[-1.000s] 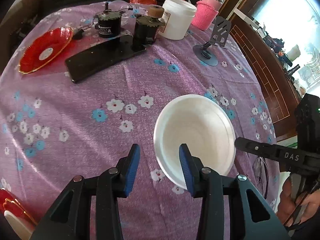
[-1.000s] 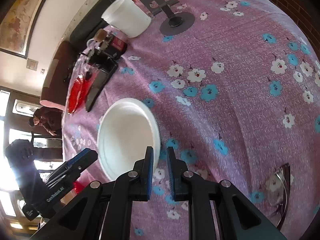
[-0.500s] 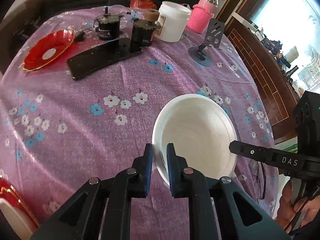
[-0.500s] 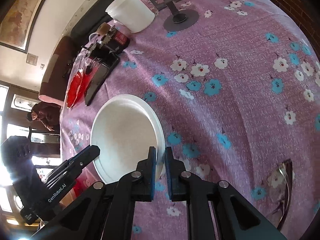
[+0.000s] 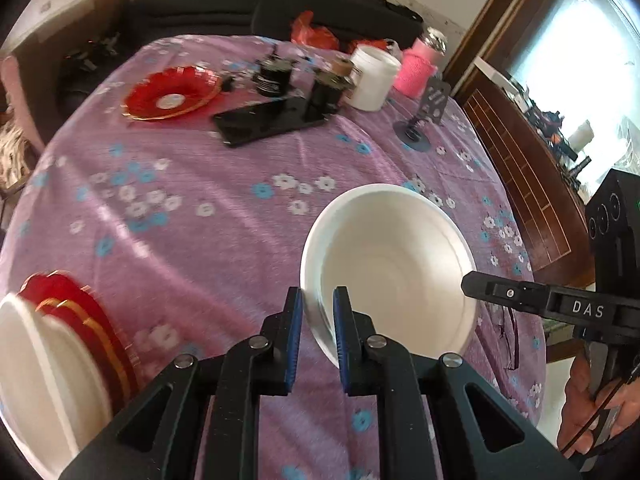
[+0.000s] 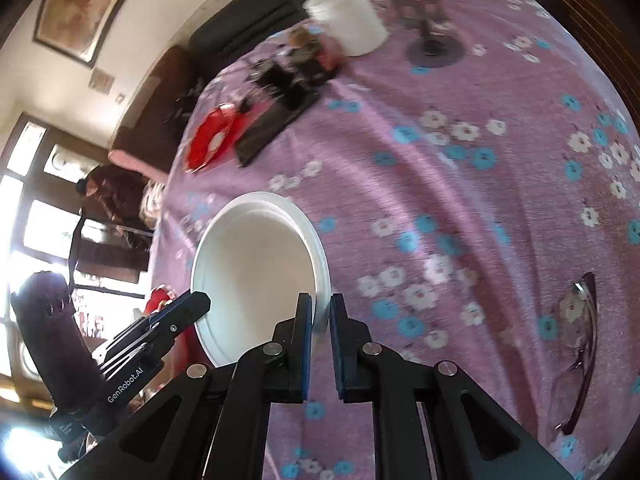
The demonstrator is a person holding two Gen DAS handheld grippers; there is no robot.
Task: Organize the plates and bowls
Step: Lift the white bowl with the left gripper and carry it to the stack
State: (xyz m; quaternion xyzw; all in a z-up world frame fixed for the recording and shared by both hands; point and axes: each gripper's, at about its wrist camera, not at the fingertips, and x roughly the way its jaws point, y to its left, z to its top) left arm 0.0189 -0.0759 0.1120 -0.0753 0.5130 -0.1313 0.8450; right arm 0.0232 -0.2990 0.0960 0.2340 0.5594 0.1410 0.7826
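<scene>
Between both claws, white bowl (image 5: 390, 264) rim pinched

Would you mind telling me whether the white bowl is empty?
Empty: the white bowl shows a bare interior in both wrist views.

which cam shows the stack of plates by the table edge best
Left wrist view: the stack of plates, white over red with gold rims, fills its lower-left corner, though blurred. The right wrist view shows only a red sliver behind the left gripper.
</scene>
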